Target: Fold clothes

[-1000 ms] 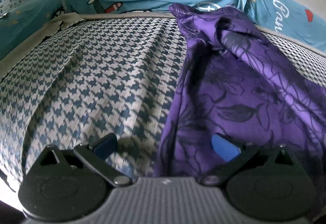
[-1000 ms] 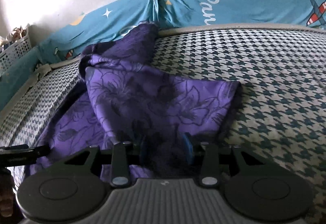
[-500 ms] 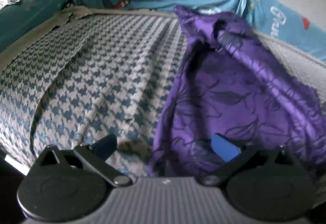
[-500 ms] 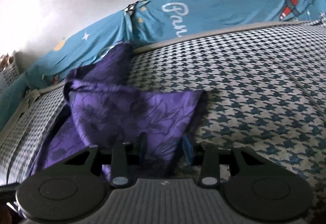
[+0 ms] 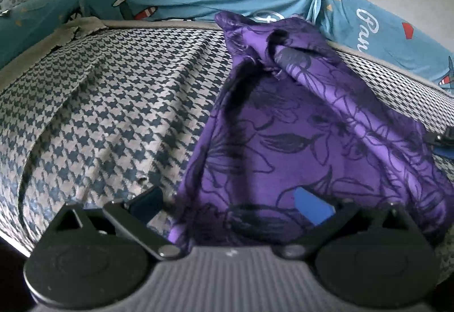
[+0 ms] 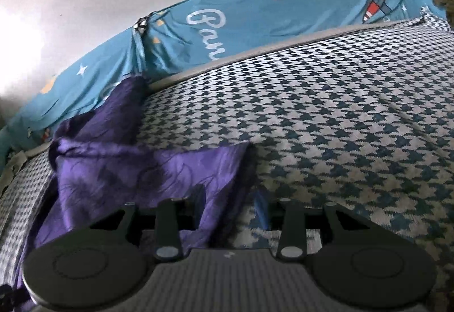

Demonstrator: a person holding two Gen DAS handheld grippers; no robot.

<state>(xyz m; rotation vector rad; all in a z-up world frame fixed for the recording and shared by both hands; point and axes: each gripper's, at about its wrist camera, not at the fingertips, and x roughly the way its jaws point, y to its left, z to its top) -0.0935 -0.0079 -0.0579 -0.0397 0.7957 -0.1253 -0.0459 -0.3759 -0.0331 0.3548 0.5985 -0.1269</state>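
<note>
Purple garment (image 5: pixel 298 124) lies rumpled on houndstooth bed cover (image 5: pixel 119 102), near edge between left gripper (image 5: pixel 229 204) fingers, spread wide, ungripped. Right gripper (image 6: pixel 231 207) half-closed over right edge, grip unclear. Step: grasping corners. Next: pinch, fold over.

I see a bed (image 5: pixel 119 113) covered with a houndstooth sheet in dark blue and white, with some wrinkles. On it lies a purple garment (image 5: pixel 298 141) with a dark flower print, partly folded, reaching to the far edge.
</note>
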